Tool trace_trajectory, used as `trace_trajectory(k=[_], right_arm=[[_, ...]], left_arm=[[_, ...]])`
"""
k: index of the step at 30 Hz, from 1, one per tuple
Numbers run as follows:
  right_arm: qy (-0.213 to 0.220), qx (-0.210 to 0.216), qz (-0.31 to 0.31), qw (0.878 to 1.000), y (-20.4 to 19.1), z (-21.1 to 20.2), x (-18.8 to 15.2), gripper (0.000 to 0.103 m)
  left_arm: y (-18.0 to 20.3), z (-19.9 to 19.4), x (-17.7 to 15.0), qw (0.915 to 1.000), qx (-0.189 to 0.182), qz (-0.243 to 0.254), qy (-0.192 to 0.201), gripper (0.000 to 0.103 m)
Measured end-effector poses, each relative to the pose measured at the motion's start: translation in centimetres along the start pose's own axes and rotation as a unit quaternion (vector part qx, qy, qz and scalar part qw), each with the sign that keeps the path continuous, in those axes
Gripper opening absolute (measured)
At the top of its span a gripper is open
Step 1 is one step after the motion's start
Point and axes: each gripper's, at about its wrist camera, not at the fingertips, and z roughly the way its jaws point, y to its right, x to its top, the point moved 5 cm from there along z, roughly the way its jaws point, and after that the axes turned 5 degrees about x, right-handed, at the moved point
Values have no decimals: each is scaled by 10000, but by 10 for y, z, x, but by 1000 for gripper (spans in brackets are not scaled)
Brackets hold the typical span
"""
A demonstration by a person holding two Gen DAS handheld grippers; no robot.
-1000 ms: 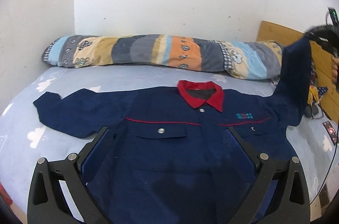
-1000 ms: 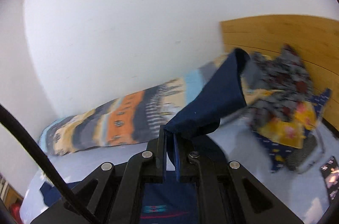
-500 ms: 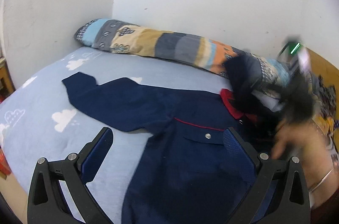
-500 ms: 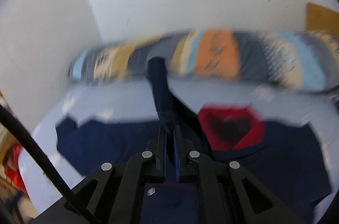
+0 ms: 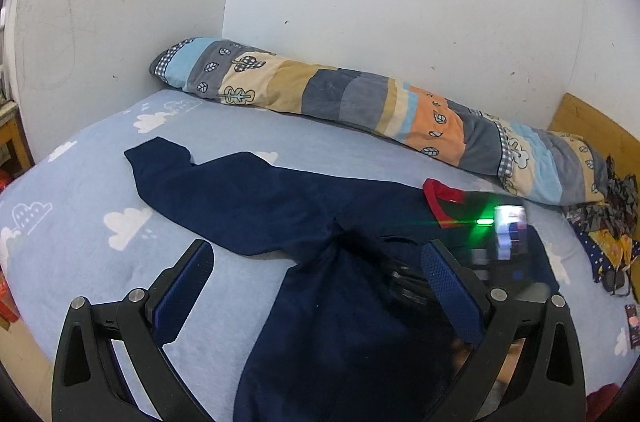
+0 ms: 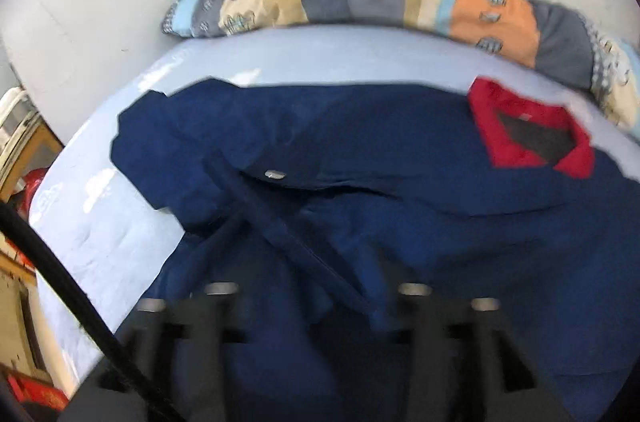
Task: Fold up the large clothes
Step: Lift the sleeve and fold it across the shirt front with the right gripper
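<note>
From the left wrist, the left gripper hangs wide open and empty over a navy jacket spread flat on the cloud-print sheet, bare sheet beyond its outstretched sleeve and a patchwork bolster along the wall. Only here does the right gripper show from outside, low on the jacket's chest. The blurred right wrist view shows its jaws opening, a folded-over sleeve lying loose between them, and the whole red collar.

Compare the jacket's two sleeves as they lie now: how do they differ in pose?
The left-hand sleeve lies stretched out flat on the cloud-print sheet, pointing away from the jacket body. The other sleeve is folded across the jacket's front, lying as a diagonal band over the chest. The first rests on bare sheet; the second rests on jacket fabric, before the right gripper, whose jaws are opening. Both are plain navy.
</note>
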Motion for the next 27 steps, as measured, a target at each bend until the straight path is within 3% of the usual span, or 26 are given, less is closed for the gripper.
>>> trace_trajectory(k=[2,5,7,8,10,12,14,17,19,20,21,25,27], right_arm=[[54,169,-164,9997,3,-16,0,82],[-234,506,-331,9979,-5,-16,-8,82],[63,960,-162,9952,1,-32,-2,82],[230,974,-7,9950,10,-40,5,82],[452,594,398,9964,42,-49,21,82],[380,-123,775,9962,79,-45,34,81],[63,-380,938,9948,95,-27,38,73],[-240,-636,935,9933,96,8,32,73],[-794,-734,900,9901,95,45,10,73],[-860,-879,746,9896,91,54,3,77],[-767,-1031,400,9909,82,54,2,79],[-315,-540,563,9965,70,16,8,77],[-208,-885,344,9953,74,-5,5,80]], left_arm=[[-1,0,0,10000,12,-40,24,103],[-2,0,2,9999,75,-101,81,103],[-5,1,2,9998,110,-142,62,103],[-6,1,2,9998,136,-157,64,103],[-10,4,3,9996,208,-195,53,103],[-14,8,3,9993,190,-303,-65,103],[-15,12,2,9991,213,-363,-101,103],[-14,18,1,9990,252,-325,-160,103],[-14,22,0,9990,273,-288,-206,103],[-14,24,-1,9989,271,-285,-250,103],[-13,27,-2,9988,242,-284,-305,103],[-9,27,-3,9990,229,-233,-291,103],[-5,27,-4,9992,242,-185,-262,103]])
